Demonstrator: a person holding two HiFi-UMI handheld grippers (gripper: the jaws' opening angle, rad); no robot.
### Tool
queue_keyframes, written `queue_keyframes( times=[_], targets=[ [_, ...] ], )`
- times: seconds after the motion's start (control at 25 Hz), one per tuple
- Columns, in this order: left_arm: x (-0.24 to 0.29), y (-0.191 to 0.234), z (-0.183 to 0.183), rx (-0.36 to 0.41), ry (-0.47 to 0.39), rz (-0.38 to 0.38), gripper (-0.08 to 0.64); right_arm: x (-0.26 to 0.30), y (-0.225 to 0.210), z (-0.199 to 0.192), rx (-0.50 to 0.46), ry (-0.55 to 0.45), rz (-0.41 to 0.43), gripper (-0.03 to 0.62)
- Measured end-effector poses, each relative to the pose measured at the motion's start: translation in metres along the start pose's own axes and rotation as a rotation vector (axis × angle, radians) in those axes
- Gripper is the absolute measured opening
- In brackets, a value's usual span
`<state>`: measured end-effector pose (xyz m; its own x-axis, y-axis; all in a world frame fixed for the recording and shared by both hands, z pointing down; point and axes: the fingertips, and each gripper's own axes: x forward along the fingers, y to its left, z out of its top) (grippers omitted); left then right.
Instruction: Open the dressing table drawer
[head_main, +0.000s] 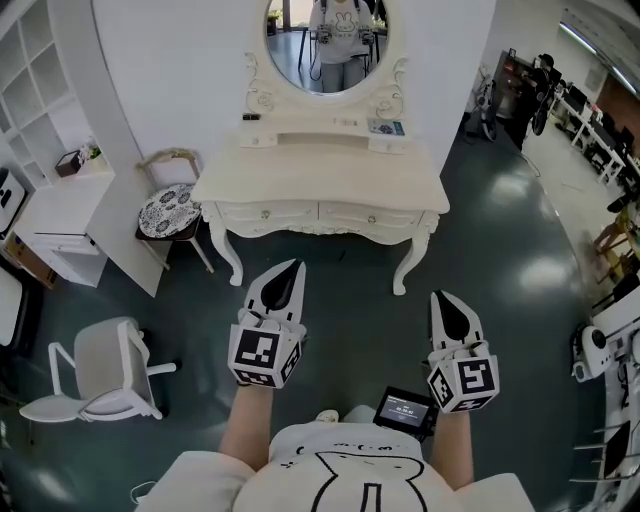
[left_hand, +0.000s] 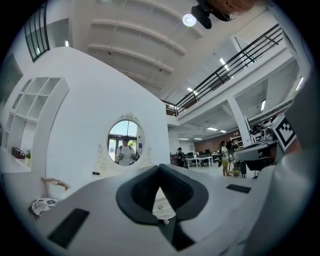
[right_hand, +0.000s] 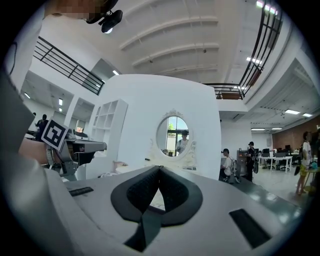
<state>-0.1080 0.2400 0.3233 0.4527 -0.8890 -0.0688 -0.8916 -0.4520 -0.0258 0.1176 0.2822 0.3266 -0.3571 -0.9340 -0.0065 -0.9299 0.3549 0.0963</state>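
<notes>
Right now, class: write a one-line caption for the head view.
Left gripper and right gripper, both shut, face a cream carved dressing table, drawers closed.

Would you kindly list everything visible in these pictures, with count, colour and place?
dressing table: one, cream, centre of the head view
oval mirror: one, cream frame, above the tabletop
drawers: two, cream, shut, table front
stool: one, patterned seat, left of table
chair: one, white, lower left
shelf unit: one, white, far left
left hand-held gripper: one, white, shut, empty, before the table
right hand-held gripper: one, white, shut, empty, before the table
</notes>
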Motion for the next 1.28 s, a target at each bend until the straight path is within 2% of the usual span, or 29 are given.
queue_keyframes(
  times=[0.64,1.28],
  targets=[
    [0.075,0.028,-0.012,0.011,0.01,-0.001,0.011,0.079,-0.035,-0.01,0.014,-0.009,0.011,-0.012],
    [0.214,0.044,-0.023,0.026,0.035,0.022,0.011,0.191,-0.13,-0.026,0.068,-0.01,0.037,-0.012]
  ],
)
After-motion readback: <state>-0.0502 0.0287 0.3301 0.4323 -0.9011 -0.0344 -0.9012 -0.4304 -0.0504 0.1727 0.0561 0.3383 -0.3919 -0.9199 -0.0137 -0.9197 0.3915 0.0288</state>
